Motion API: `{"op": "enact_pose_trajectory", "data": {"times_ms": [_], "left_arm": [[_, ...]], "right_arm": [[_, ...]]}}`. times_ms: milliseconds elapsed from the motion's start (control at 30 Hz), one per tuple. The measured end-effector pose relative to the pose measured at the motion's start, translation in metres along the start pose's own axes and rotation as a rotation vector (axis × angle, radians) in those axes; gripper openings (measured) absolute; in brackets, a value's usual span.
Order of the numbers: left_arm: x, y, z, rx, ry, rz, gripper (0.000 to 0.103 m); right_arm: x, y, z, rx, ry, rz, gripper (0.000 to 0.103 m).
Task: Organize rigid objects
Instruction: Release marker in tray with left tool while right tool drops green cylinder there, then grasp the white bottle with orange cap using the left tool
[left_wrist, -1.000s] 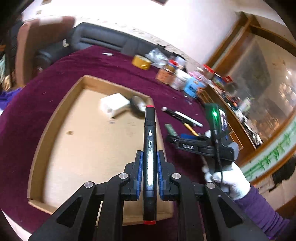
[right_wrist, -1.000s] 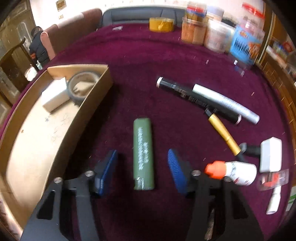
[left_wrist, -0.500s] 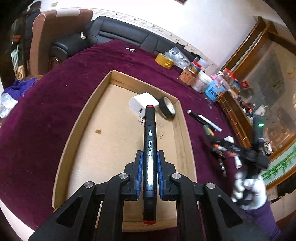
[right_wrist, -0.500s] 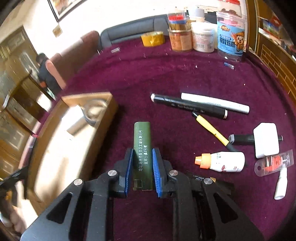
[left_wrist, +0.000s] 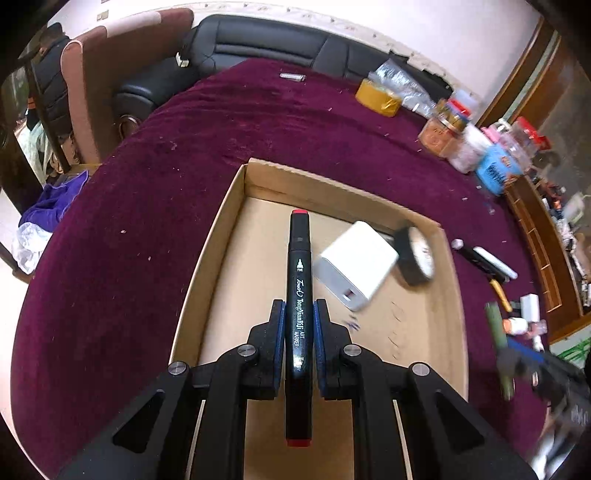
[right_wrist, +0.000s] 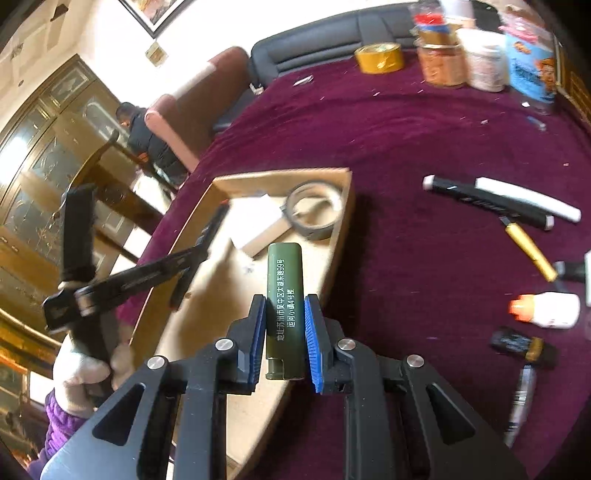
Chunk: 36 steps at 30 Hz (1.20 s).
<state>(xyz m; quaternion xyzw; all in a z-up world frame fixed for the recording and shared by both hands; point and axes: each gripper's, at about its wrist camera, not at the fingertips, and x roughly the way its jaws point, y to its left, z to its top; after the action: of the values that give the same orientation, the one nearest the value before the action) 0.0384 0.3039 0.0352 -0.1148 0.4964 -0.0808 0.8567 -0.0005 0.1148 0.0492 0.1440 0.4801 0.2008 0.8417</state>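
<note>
My left gripper (left_wrist: 298, 314) is shut on a black art marker (left_wrist: 298, 295) with red ends, held over the inside of the cardboard tray (left_wrist: 225, 221). My right gripper (right_wrist: 284, 314) is shut on a green lighter (right_wrist: 285, 291) with white lettering, lifted above the tray's right wall (right_wrist: 341, 221). In the right wrist view the left gripper (right_wrist: 207, 236) reaches into the tray from the left, held by a gloved hand (right_wrist: 81, 373). A white charger block (left_wrist: 356, 269) and a grey tape roll (left_wrist: 415, 254) lie in the tray's far corner.
On the purple cloth to the right lie a black marker (right_wrist: 487, 201), a white pen (right_wrist: 528, 197), a yellow-handled tool (right_wrist: 530, 251), a glue bottle (right_wrist: 546, 308) and small items. Jars (right_wrist: 443, 62) and a yellow tape roll (right_wrist: 378, 57) stand at the far edge. A person (right_wrist: 147, 136) sits beyond.
The right gripper shut on the green lighter and lifted it toward the tray. The left gripper carried the black marker left and down over the tray's inside.
</note>
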Motion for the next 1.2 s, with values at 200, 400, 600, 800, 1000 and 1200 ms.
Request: {"op": "enact_pose_trajectory", "data": {"times_ms": [200,400,600,800,1000,1200], "left_arm": [[0.023,0.006,0.011,-0.028,0.036,0.022,0.012],[0.012,0.016,0.005,-0.072,0.007,-0.063,0.028],[-0.001,0.030,-0.003,-0.127,-0.071,-0.118,0.059],[0.001,0.024,-0.002,-0.106,-0.070,-0.084,0.059],[0.001,0.013,-0.011,-0.044,-0.054,-0.006,0.059],[-0.005,0.021,-0.014,-0.078,-0.087,-0.059,0.059]], "right_arm": [[0.034,0.018,0.006,-0.017,0.050,-0.025,0.018],[0.061,0.021,0.014,-0.031,0.058,-0.097,0.019],[0.059,0.013,0.018,0.026,0.037,-0.054,0.027],[0.012,-0.002,0.012,0.059,-0.061,-0.061,0.028],[-0.062,-0.049,-0.009,0.096,-0.197,-0.183,0.028],[-0.157,-0.097,-0.050,0.106,-0.400,-0.417,0.046]]}}
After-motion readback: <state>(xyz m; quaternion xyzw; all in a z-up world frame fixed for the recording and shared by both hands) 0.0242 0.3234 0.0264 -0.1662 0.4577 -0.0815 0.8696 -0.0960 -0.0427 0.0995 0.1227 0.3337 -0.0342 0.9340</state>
